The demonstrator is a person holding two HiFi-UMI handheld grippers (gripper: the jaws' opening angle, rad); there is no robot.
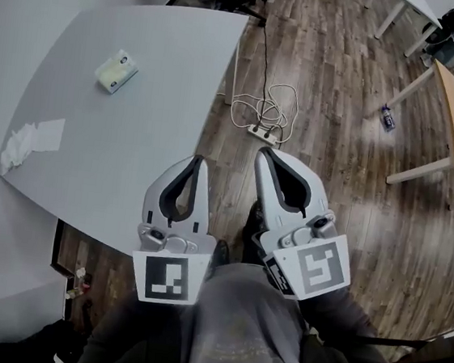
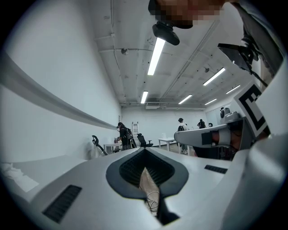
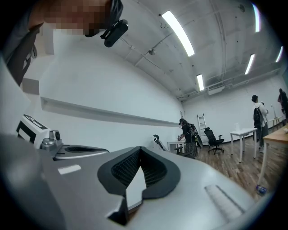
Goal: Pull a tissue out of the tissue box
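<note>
Tissue box on grey table, wooden floor

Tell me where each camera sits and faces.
Head view: on the head, steeply down at table, tissue box; left hand-held gripper, right hand-held gripper, lap show.
Left gripper view: on it, level into room; own jaws, right hand-held gripper.
Right gripper view: on it, level into room; own jaws, left hand-held gripper.
Both gripper views share the office chair.

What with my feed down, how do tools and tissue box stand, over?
Left tool and right tool both shut, empty. Tissue box on table, well apart from both. Loose tissues at table edge, off the path.
</note>
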